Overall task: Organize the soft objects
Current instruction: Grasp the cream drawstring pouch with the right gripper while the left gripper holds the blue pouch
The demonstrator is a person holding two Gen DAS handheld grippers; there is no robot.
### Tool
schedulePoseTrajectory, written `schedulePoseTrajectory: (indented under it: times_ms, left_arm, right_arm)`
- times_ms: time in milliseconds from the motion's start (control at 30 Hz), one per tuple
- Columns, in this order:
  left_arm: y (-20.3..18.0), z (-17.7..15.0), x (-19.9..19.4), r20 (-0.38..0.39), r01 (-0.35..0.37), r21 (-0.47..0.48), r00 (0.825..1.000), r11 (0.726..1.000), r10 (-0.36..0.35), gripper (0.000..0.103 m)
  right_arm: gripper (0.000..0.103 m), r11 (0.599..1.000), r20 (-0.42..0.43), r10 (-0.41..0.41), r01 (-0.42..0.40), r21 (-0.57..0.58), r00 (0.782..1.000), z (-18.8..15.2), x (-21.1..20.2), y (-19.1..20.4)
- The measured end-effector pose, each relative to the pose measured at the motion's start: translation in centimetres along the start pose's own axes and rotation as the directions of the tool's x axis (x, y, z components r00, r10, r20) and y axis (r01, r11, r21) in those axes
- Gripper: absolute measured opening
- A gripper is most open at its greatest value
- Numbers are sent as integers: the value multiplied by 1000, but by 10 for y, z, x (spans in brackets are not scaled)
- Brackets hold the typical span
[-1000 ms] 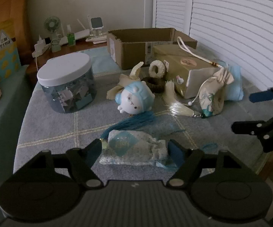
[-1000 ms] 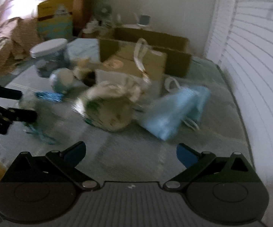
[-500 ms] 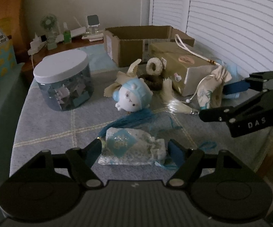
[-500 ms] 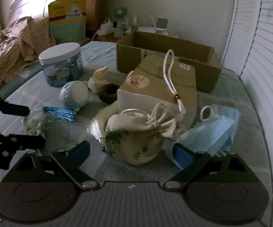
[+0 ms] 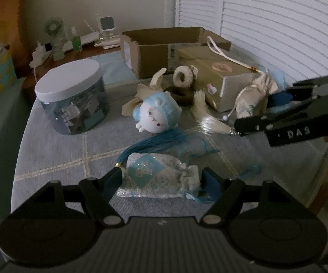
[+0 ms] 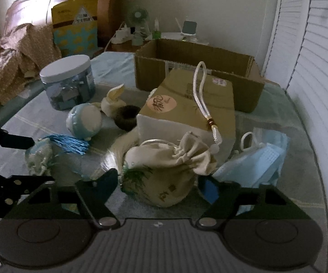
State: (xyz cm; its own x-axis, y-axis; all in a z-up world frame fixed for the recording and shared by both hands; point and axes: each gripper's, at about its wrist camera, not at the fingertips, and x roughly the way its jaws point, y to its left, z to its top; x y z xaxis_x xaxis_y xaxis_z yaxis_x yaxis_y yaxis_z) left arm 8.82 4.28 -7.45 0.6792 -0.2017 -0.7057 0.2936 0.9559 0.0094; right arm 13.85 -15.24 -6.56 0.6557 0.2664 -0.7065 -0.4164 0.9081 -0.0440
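My left gripper is open, its fingers on either side of a sparkly blue-white sachet with a blue tassel on the table. My right gripper is open around a cream drawstring pouch with green print, fingers at both sides, not visibly squeezing. The pouch also shows in the left wrist view between the right gripper's fingers. A blue-white plush lies mid-table. Blue face masks lie right of the pouch.
An open cardboard box stands at the back, a tan closed box with a cord before it. A white-lidded jar stands left. A dark scrunchie, cream scrunchie and cream tassel lie nearby. Table edge at right.
My right gripper has moved forward over the table until its fingers flank the cream pouch. My left gripper has stayed around the sachet.
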Motion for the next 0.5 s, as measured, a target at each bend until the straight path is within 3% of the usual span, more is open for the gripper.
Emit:
schedulePoseTrajectory:
  times_ms: [300, 500]
  left_arm:
    - [2, 3, 2, -12, 28, 51, 1000, 998, -28, 74]
    - [6, 6, 0, -29, 57, 44, 998, 997, -56, 49]
  right_arm:
    - [67, 1000, -3, 14, -14, 6, 1000, 1, -17, -1]
    - [67, 1000, 11, 18, -18, -4, 1000, 3, -31, 0]
